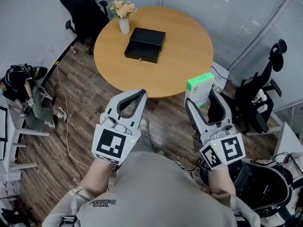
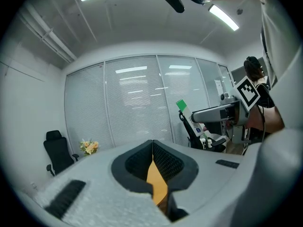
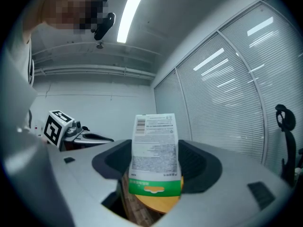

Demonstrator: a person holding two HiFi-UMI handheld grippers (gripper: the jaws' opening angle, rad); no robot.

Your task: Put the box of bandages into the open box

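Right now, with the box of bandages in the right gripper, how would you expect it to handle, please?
The box of bandages looks like thin carton: probably light, but dentable under a hard squeeze. The right gripper clamps it near one end, so it could pivot if swung. Tall and slim, it may tip if stood upright in the black open box.

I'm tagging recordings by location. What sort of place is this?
Probably an office meeting room: a round wooden table, black office chairs nearby, and long slatted blinds behind them.
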